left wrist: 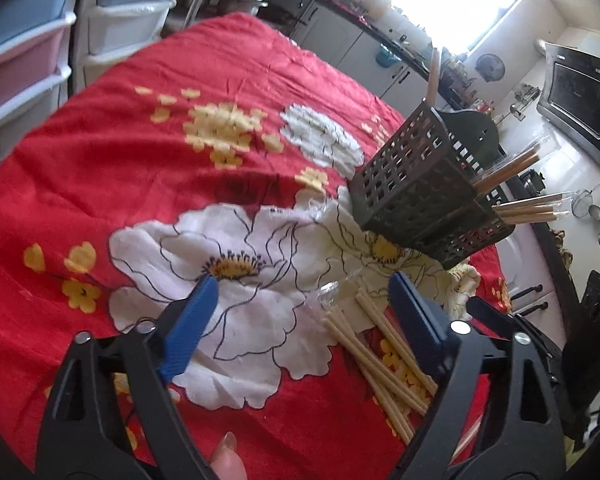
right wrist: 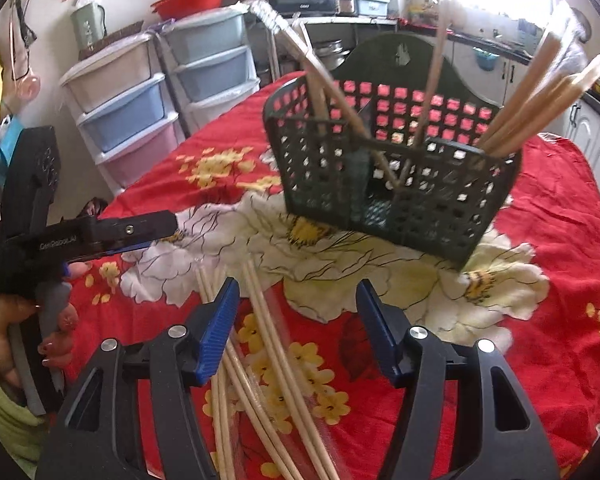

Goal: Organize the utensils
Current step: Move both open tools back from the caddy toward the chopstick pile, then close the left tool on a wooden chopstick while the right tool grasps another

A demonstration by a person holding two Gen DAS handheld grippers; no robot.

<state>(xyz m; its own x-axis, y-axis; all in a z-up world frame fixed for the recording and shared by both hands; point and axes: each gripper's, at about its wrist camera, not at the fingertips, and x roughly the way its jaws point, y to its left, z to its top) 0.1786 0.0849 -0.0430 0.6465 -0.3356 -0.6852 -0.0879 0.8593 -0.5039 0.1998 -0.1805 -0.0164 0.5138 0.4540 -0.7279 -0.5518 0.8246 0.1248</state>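
Both are hovering wide open and empty over the red floral tablecloth (right wrist: 560, 208): the left hand-held gripper (left wrist: 300, 304) beside the loose chopsticks (right wrist: 268, 344), the right hand-held gripper (right wrist: 298, 312) directly above them. The dark utensil caddy (right wrist: 388, 176) is standing just beyond, holding more chopsticks upright.

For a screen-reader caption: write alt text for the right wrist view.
An open right claw hovers over loose chopsticks on a red floral tablecloth. Behind stands a dark perforated basket holding more sticks.
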